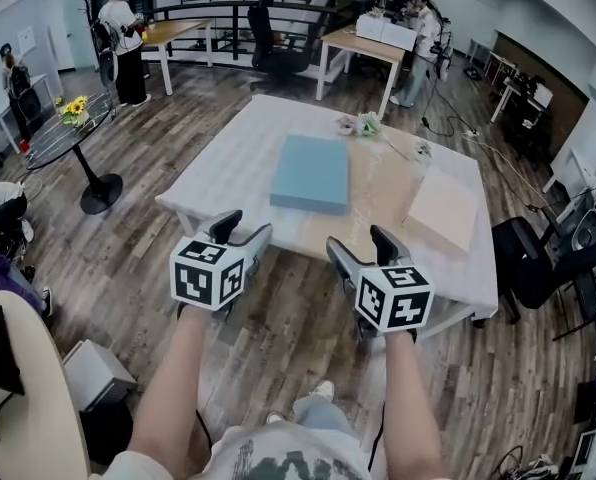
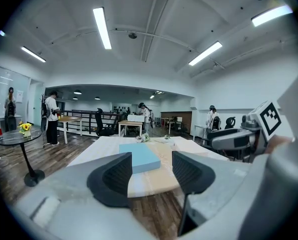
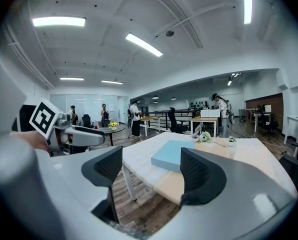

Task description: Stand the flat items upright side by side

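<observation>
Left hand-held gripper (image 1: pixel 244 231) and right hand-held gripper (image 1: pixel 362 246), each with jaws apart and nothing between them, held over the wooden floor (image 1: pixel 278 338) just short of the tabletop (image 1: pixel 228 168). A blue slab (image 1: pixel 311 173) lies flat mid-tabletop; a beige board (image 1: pixel 443 210) lies flat to its right, apart.

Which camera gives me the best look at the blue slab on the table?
The head view: the blue slab lies flat with its whole top face visible. The left gripper view and the right gripper view both see it low and foreshortened, each with part of it behind a jaw.
</observation>
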Demonstrator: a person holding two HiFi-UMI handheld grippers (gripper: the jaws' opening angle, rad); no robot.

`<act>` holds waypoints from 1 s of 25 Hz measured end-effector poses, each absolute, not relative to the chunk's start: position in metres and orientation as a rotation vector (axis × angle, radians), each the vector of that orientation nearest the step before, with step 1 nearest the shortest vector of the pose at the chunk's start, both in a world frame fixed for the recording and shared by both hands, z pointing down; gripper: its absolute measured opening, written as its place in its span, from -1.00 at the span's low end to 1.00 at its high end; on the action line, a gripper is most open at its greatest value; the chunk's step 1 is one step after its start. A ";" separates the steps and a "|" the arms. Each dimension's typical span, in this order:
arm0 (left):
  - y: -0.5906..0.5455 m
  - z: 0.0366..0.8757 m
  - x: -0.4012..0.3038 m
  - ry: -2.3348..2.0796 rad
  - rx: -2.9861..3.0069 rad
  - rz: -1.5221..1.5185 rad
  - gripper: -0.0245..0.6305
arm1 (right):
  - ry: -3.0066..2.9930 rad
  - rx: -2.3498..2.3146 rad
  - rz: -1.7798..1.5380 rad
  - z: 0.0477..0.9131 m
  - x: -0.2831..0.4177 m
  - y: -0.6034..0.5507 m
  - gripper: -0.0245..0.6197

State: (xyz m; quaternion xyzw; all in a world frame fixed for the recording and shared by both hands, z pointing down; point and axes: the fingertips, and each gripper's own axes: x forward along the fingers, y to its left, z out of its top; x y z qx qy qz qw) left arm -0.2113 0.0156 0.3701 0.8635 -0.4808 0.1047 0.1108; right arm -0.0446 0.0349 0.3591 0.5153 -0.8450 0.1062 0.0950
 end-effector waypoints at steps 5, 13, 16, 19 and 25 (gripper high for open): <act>-0.014 0.375 -0.209 -1.421 2.540 0.329 -0.16 | -2.502 1.527 0.316 0.367 -0.041 0.006 0.17; -0.096 0.381 -0.189 -1.426 2.530 0.355 -0.16 | -2.503 1.523 0.342 0.375 -0.019 -0.078 0.17; -0.135 0.382 -0.181 -1.435 2.517 0.373 -0.16 | -2.505 1.507 0.354 0.378 -0.010 -0.116 0.17; -0.174 0.382 -0.173 -1.456 2.502 0.378 -0.16 | -2.506 1.493 0.365 0.380 0.001 -0.153 0.17; -0.237 0.386 -0.159 -1.471 2.469 0.416 -0.16 | -2.515 1.455 0.412 0.388 0.017 -0.219 0.17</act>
